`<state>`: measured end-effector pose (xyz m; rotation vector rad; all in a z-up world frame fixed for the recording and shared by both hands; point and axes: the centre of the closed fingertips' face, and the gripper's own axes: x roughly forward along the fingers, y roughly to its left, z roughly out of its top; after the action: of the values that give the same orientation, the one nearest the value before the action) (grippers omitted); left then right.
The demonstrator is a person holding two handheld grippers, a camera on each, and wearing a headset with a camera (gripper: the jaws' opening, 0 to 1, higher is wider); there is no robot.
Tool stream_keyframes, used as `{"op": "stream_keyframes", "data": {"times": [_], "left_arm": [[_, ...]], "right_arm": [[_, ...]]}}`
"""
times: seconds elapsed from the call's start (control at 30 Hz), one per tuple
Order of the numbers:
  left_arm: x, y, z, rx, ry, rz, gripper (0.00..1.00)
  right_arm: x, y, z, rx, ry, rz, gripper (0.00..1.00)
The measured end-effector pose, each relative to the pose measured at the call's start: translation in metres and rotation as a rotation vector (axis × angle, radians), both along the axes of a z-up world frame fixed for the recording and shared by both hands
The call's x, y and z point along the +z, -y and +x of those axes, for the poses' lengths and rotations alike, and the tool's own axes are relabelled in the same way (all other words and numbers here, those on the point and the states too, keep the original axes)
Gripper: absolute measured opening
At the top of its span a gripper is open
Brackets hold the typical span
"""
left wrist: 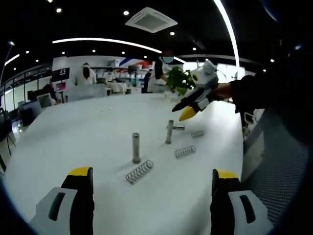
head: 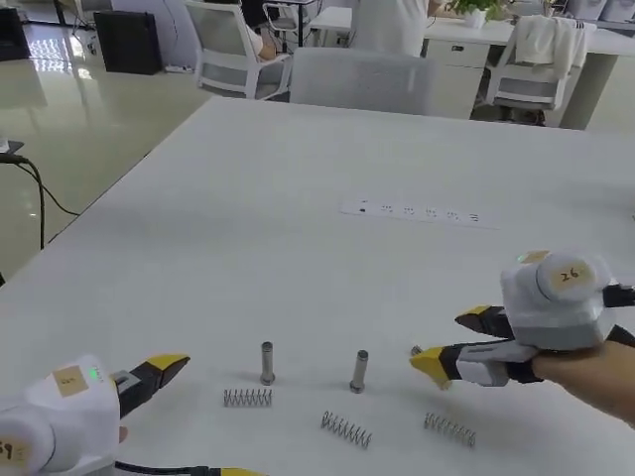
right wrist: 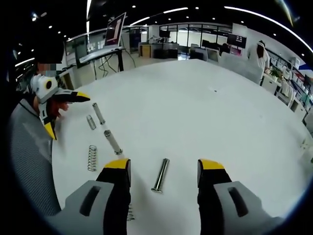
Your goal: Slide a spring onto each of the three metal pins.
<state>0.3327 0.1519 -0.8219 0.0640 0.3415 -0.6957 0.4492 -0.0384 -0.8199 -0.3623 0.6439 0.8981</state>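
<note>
Near the front edge of the white desk, the left pin and the middle pin stand upright, both bare. The third pin sits between the wide-apart jaws of the right gripper, touching neither; whether it stands or lies I cannot tell. The left spring, middle spring and right spring lie flat, closer to that edge. The left gripper, jaws spread and holding nothing, hovers over the front edge facing the left pin.

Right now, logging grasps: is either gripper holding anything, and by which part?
Nothing held: left gripper open; right gripper open, a pin untouched between its jaws.
</note>
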Motion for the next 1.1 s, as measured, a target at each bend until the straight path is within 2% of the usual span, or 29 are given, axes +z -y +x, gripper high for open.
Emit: {"op": "stream_keyframes", "data": {"times": [0.17,0.27,0.4,0.53,0.9,1.1], "left_arm": [[0.000,0.000,0.000,-0.001,-0.001,0.000,0.98],[0.000,0.000,0.000,0.000,-0.001,-0.001,0.98],[-0.001,0.000,-0.001,0.002,-0.002,-0.002,0.98],[-0.001,-0.001,-0.001,0.005,-0.004,-0.005,0.98],[-0.002,0.000,-0.001,0.000,-0.006,-0.005,0.98],[0.000,-0.002,-0.001,0.001,-0.005,-0.004,0.98]], "right_arm": [[-0.004,-0.003,0.003,-0.008,-0.016,-0.019,0.46],[-0.010,-0.004,0.004,-0.008,-0.019,-0.067,0.39],[-0.019,-0.006,0.005,-0.011,-0.046,-0.108,0.34],[-0.024,-0.009,0.004,-0.011,-0.063,-0.129,0.24],[-0.034,-0.011,0.011,-0.042,-0.106,-0.177,0.13],[-0.038,-0.013,0.012,-0.058,-0.135,-0.188,0.12]]}}
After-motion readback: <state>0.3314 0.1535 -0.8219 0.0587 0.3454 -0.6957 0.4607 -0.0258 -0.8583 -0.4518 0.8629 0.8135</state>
